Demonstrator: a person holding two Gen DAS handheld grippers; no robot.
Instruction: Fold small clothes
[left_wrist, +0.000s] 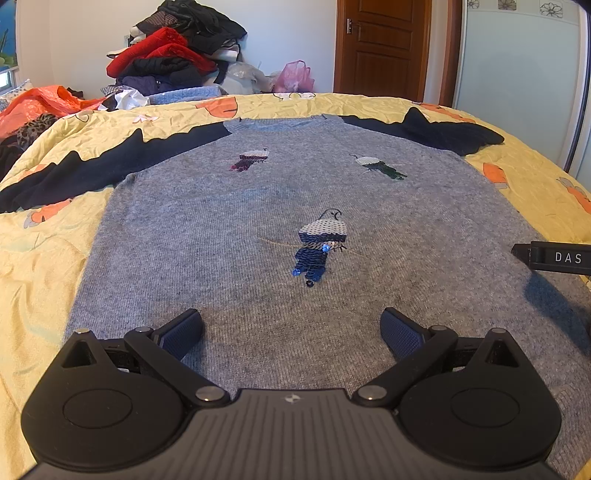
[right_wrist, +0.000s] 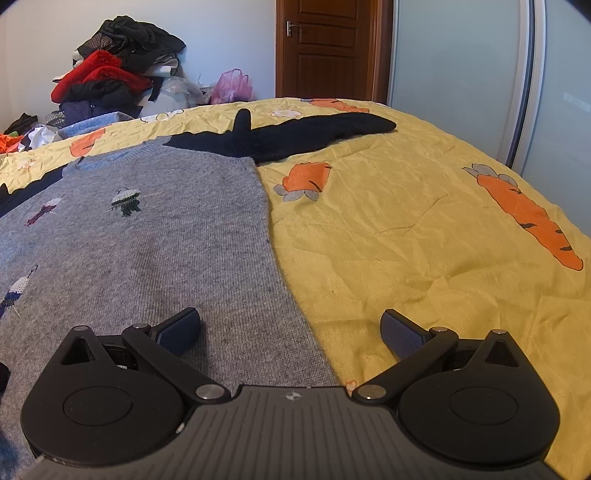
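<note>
A grey knitted sweater (left_wrist: 229, 236) with dark navy sleeves lies flat, front side up, on a yellow bedspread (left_wrist: 33, 266) printed with orange carrots, filling the centre of the left wrist view. Three small sequinned figures decorate its chest; the largest, blue sequinned figure (left_wrist: 319, 245) sits just right of centre. The left gripper (left_wrist: 291, 330) hovers at the bottom of the frame over the sweater's lower part, its fingers spread wide apart and holding nothing. In the right wrist view, the right gripper (right_wrist: 290, 330) sits at the bottom, fingers likewise spread and empty, straddling the sweater's side edge: one fingertip over grey knit, the other over bedspread. One dark sleeve (right_wrist: 295, 134) stretches toward the upper centre. A heap of clothes (left_wrist: 173, 55) is piled in the upper left, with a brown door (left_wrist: 382, 48) behind the bed.
</note>
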